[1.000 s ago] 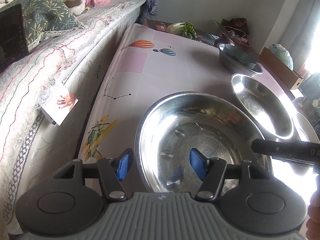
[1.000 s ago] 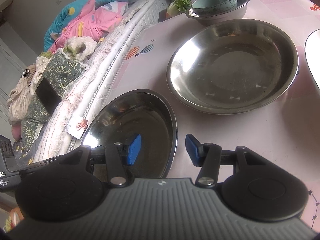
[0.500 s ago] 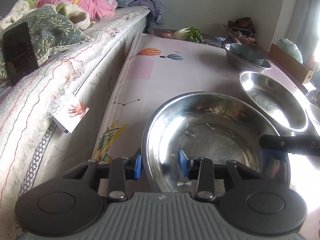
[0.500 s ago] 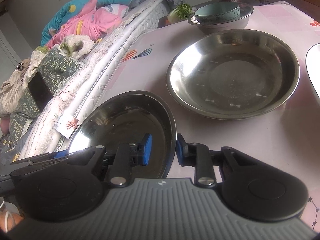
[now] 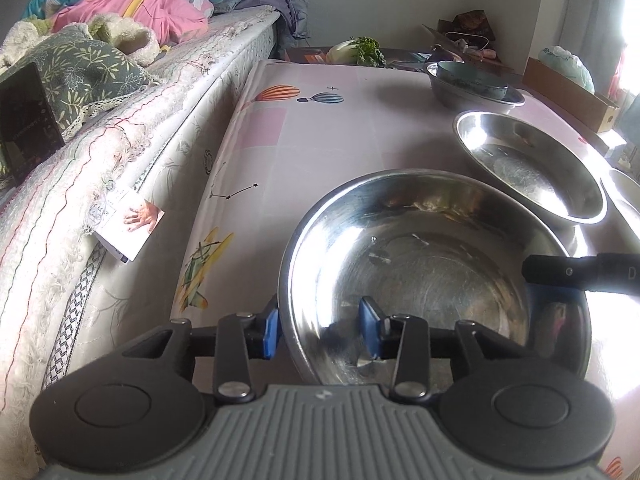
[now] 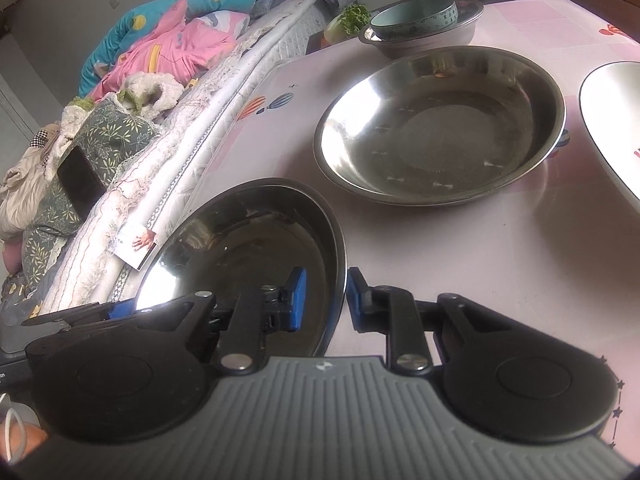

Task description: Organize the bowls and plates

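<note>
- Steel near bowl (image 5: 436,280) sits at the bench's (image 5: 320,128) front edge, beside the bed (image 5: 120,140).
- Left tongs (image 5: 320,330) have just been closing and straddle its left rim, one pad outside, one inside.
- Right tongs (image 6: 322,298) clamp its right rim.
- Second steel bowl (image 6: 440,124) lies just beyond; stacked bowls (image 6: 424,26) sit farther back.

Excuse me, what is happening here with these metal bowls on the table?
A person holds a gripper in each hand, and both stand over the rim of the nearest steel bowl, on opposite sides. The left gripper and the right gripper each have one pad inside the rim and one outside; both have just been closing. The bowl sits on the pink tablecloth. Beyond it lie a second steel bowl and a steel bowl holding a teal ceramic bowl.
</note>
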Demonstrator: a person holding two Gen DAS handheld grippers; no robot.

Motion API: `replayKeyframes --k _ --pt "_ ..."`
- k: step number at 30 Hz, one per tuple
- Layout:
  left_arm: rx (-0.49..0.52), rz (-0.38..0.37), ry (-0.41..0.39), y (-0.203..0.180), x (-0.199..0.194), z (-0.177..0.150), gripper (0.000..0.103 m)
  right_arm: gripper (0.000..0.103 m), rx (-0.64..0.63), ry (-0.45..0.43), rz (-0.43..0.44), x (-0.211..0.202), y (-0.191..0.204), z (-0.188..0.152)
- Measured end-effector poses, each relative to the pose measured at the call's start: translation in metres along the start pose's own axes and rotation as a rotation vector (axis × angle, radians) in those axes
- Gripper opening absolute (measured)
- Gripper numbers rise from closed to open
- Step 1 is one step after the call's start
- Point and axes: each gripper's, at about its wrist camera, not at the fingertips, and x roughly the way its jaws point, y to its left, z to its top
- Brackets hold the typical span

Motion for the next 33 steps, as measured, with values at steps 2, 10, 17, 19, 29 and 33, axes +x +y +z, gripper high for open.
replayKeyframes --k 2,10,17,19,29,33 --pt "0.004 0.003 0.0 -0.001 0.001 0.001 0.042 0.02 0.003 0.002 0.001 0.002 0.0 -0.001" --pt "0.004 0.011 -0.003 -0.004 0.003 0.003 0.044 0.02 0.006 -0.001 0.006 0.003 0.001 -0.001" --pt "0.003 0.019 -0.003 -0.005 0.003 0.004 0.044 0.021 0.017 -0.001 0.016 0.001 0.0 0.0" --pt "-0.001 0.018 -0.001 -0.005 0.002 0.006 0.044 0.021 0.021 -0.006 0.019 -0.001 -0.001 0.0" --pt "-0.005 -0.042 0.006 -0.015 -0.001 0.008 0.044 0.021 0.043 -0.043 -0.003 -0.011 -0.014 0.002" --pt "0.004 -0.048 0.016 -0.019 -0.001 0.005 0.044 0.021 0.056 -0.042 -0.004 -0.012 -0.019 -0.001"
